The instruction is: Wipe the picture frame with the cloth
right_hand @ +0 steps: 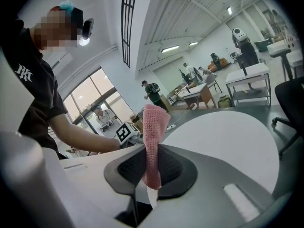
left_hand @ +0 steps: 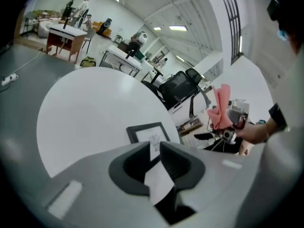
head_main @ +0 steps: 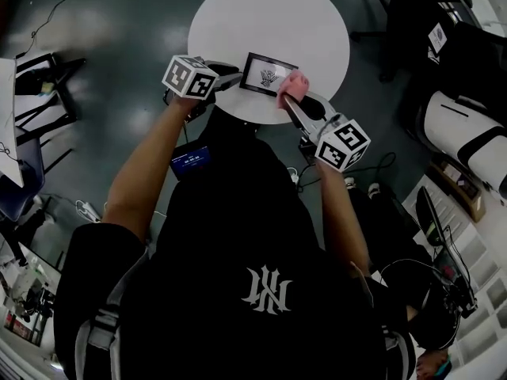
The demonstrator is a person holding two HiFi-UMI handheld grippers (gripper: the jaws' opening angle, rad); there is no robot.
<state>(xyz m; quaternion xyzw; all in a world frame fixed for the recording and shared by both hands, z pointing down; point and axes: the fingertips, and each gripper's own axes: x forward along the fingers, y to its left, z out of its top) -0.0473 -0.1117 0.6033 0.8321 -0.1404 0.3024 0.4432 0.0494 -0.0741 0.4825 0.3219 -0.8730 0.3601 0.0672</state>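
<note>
head view: we see the picture frame (head_main: 267, 74) lying flat near the front edge of the round white table (head_main: 269, 14). left gripper (head_main: 232, 77) sits just beside the frame's left end, jaws a narrow gap apart, nothing between them. right gripper (head_main: 290, 105) is clamped on the pink cloth (head_main: 294, 86) at the frame's right end; we cannot tell whether they touch.

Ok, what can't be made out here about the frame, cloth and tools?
- Head view: the cloth covers the right end of the picture frame; contact unclear.
- Left gripper view: the left tool hides the frame's near edge; grip cannot be told.
- Right gripper view: no frame visible past the right tool and cloth.
- The frame's drawing: too small.
</note>
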